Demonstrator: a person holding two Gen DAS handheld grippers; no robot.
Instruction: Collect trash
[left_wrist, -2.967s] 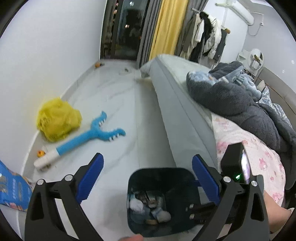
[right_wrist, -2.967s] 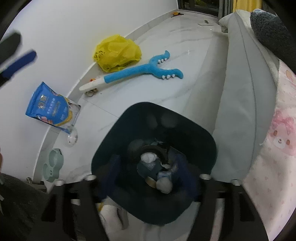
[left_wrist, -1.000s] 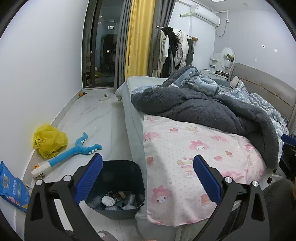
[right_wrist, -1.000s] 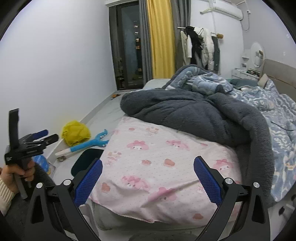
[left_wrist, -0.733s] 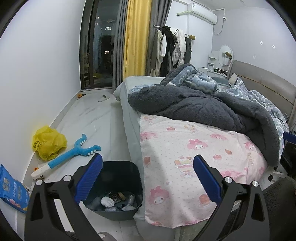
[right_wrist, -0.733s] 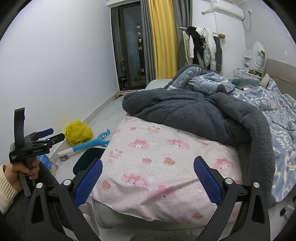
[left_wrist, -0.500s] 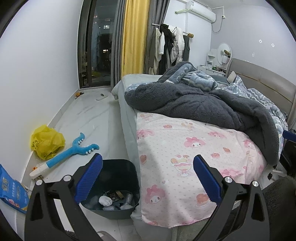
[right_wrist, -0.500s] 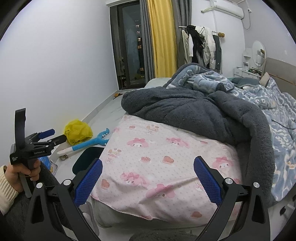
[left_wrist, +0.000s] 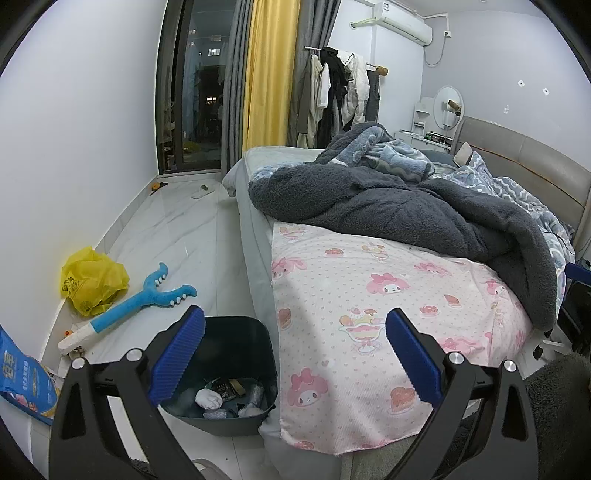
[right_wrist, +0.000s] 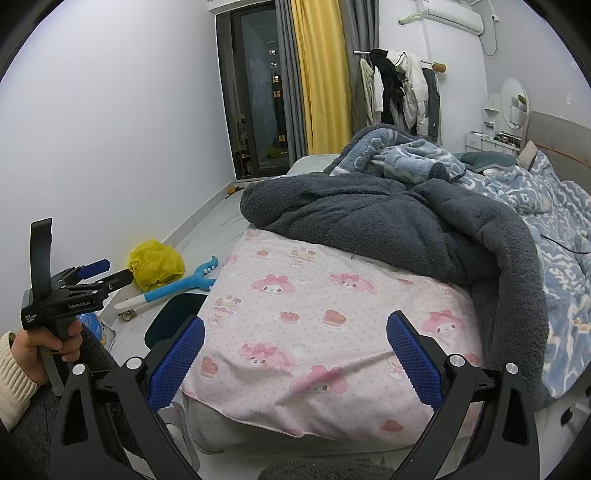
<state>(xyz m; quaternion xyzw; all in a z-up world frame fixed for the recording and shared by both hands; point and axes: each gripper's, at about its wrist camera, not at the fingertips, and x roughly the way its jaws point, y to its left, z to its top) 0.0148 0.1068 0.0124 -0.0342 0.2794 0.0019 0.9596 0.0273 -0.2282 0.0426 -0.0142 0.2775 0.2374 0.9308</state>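
Left wrist view: the left gripper (left_wrist: 295, 354) has its jaws wide apart with nothing between them, raised above the near edge of the bed (left_wrist: 255, 236). Below the left blue pad (left_wrist: 177, 354) a dark bin (left_wrist: 236, 369) stands on the floor (left_wrist: 184, 236), touching the side of the bed. Inside lies trash (left_wrist: 221, 397): a white wad, a small dark packet and pale scraps. A pink sheet (left_wrist: 369, 314) with cartoon prints covers the near part of the bed; a grey blanket (left_wrist: 406, 210) is heaped across the far part. On the floor to the left, a blue grabber (left_wrist: 136, 302) lies just beside a yellow bag (left_wrist: 92, 280) against the wall. A blue packet (left_wrist: 22, 380) lies at the near left edge. A yellow curtain (left_wrist: 269, 70) hangs at the far end, with clothes (left_wrist: 340, 96) on a rail to its right.

Right wrist view: the right gripper (right_wrist: 295, 354) likewise stands with jaws spread and empty, over the pink sheet (right_wrist: 314, 314). At far left a hand (right_wrist: 40, 347) in a cream cuff holds the left gripper (right_wrist: 107, 271), its fingers seen nearly edge-on with a narrow gap visible between them. Only part of the bin (right_wrist: 173, 317) shows, beside the bed's left edge. Beyond it lie the grabber (right_wrist: 177, 284) and the yellow bag (right_wrist: 155, 264). The grey blanket (right_wrist: 388, 229) meets a blue patterned quilt (right_wrist: 554, 240) on the right.
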